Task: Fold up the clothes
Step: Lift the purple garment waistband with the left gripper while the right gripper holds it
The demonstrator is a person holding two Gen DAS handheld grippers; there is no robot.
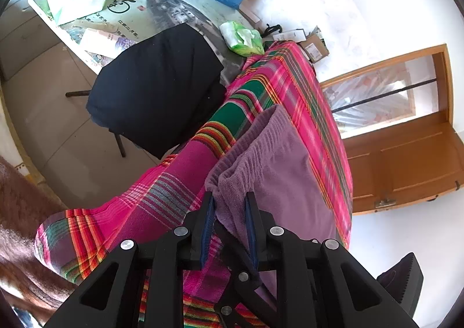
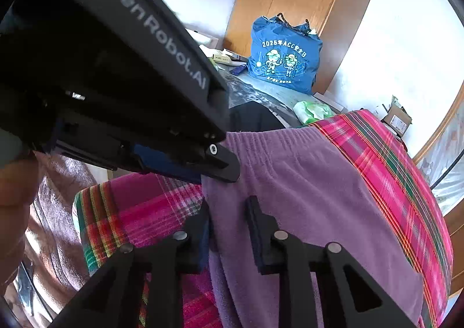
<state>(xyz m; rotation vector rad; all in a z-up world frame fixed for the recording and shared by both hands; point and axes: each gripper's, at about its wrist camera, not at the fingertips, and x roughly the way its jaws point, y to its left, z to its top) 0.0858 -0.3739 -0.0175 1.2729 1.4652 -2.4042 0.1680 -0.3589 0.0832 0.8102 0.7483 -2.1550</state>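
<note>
While the purple garment (image 1: 278,171) is pinched at its near edge by the left gripper (image 1: 230,212) and the right gripper (image 2: 229,217), both low in frame, its length is seen stretching away up-frame over the plaid cloth (image 1: 278,75).

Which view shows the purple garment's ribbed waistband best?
The right wrist view: the purple garment spreads wide across it, its gathered waistband running unobstructed along the top. The left wrist view shows the garment narrower, its waistband foreshortened, with the left gripper closed on its edge.
</note>
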